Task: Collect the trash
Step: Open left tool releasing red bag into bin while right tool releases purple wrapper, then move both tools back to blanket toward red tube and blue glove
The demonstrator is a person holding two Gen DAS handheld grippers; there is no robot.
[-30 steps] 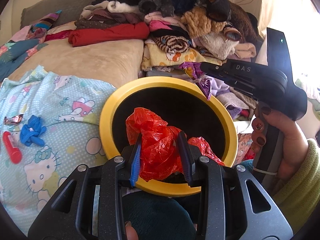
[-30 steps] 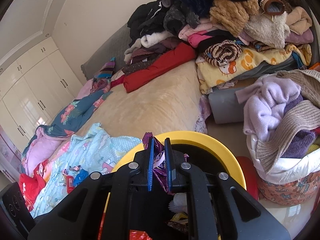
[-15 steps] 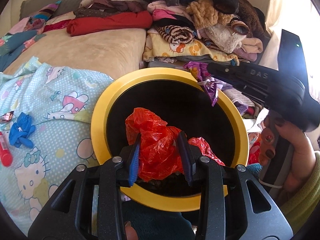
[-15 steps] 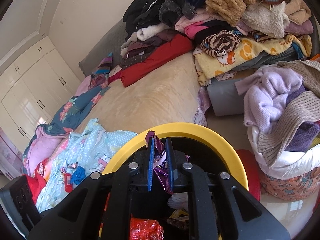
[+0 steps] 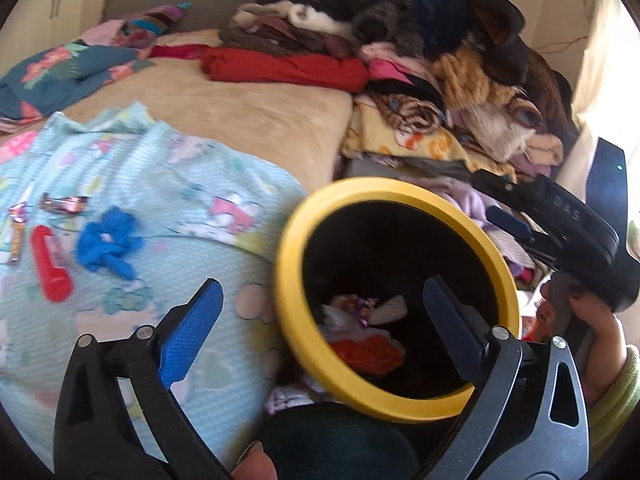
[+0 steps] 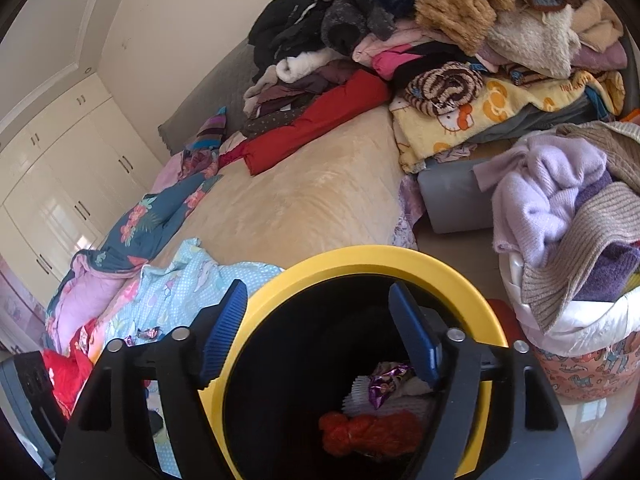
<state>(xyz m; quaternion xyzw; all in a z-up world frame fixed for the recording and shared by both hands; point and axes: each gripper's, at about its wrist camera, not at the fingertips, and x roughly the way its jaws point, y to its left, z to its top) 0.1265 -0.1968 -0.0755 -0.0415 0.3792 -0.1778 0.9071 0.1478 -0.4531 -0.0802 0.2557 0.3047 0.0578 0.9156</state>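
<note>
A black bin with a yellow rim point(image 5: 298, 248) point(image 6: 372, 256) stands beside the bed. A red plastic bag point(image 5: 366, 354) point(image 6: 372, 432) and a purple wrapper point(image 6: 386, 384) lie inside it on white scraps. My left gripper point(image 5: 322, 304) is open and empty over the bin's near left rim. My right gripper point(image 6: 316, 320) is open and empty above the bin mouth; it also shows in the left wrist view point(image 5: 508, 216). On the light blue sheet point(image 5: 192, 184) lie a blue glove point(image 5: 108, 242), a red tube point(image 5: 50, 264) and candy wrappers point(image 5: 64, 202).
A beige bed point(image 6: 304, 196) carries a tall pile of folded clothes point(image 6: 460, 40) at its far side. A white basket of knitwear point(image 6: 572, 220) stands right of the bin. White wardrobes point(image 6: 60, 168) line the far wall.
Both grippers opened. The red bag dropped from the left gripper and the purple wrapper from the right into the bin. The left gripper swung left toward the sheet.
</note>
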